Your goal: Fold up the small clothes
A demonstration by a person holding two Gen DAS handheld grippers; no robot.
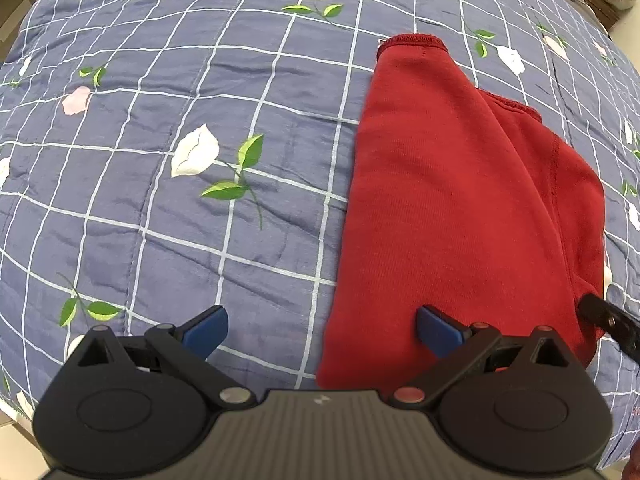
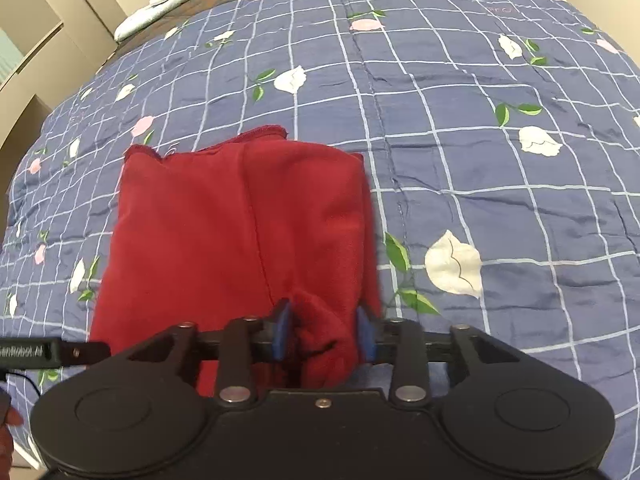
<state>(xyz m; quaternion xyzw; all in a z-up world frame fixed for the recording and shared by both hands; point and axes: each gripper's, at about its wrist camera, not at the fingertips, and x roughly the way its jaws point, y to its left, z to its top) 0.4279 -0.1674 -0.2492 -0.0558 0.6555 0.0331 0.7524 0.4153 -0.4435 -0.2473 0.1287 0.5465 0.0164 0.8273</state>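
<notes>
A small red garment (image 1: 460,208) lies folded on the blue checked quilt (image 1: 200,80). In the left wrist view it fills the right half, hem at the far end. My left gripper (image 1: 322,330) is open and empty, its right blue fingertip (image 1: 436,330) over the garment's near left edge, its left one over bare quilt. In the right wrist view the garment (image 2: 224,232) lies ahead and to the left. My right gripper (image 2: 324,334) is shut on a bunched fold at the garment's near right corner.
The quilt (image 2: 480,160) with white and pink flowers covers the bed. A pillow (image 2: 176,0) lies at the far left. Pale furniture (image 2: 48,32) stands beyond the bed's left side. The other gripper's tip (image 1: 608,326) shows at the right edge.
</notes>
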